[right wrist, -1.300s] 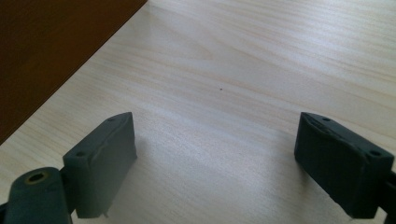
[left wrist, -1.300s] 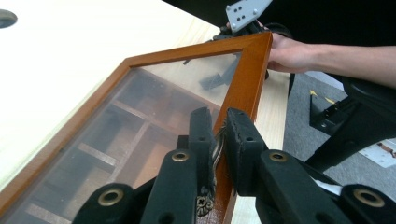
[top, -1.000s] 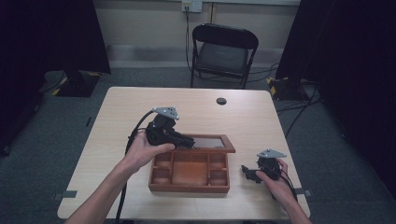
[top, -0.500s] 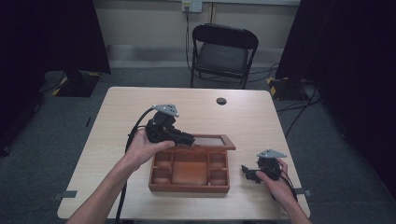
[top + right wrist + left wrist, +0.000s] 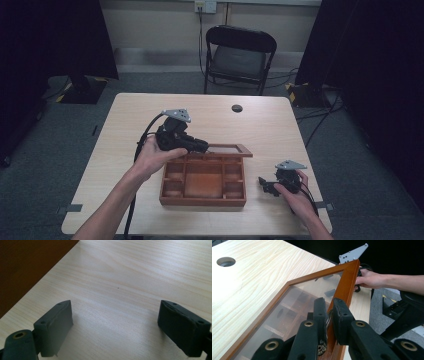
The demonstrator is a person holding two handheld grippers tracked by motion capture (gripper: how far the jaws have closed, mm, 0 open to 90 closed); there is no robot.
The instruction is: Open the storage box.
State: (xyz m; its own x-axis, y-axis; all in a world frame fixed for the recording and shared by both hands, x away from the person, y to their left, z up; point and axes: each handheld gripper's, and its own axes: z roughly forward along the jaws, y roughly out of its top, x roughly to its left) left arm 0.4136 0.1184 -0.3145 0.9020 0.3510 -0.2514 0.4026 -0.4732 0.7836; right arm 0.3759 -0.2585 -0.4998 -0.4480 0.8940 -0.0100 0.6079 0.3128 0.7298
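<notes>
Lid-lifting step. Left gripper [image 5: 329, 315] clenched on the frame of the glass lid [image 5: 347, 280], holding it raised over the box [image 5: 203, 182] mid-table. Right gripper [image 5: 116, 327] released, resting on the table [image 5: 140, 272] beside the box. Next, likely: swing the lid fully back without slipping.

Black folding chair [image 5: 240, 56] on grey carpet [image 5: 125, 85]

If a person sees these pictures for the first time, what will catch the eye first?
First, the wooden box at the table's middle, its glass lid raised, with the left claw shut on the lid's frame. Next, the right claw resting open on the table, right of the box.
</notes>
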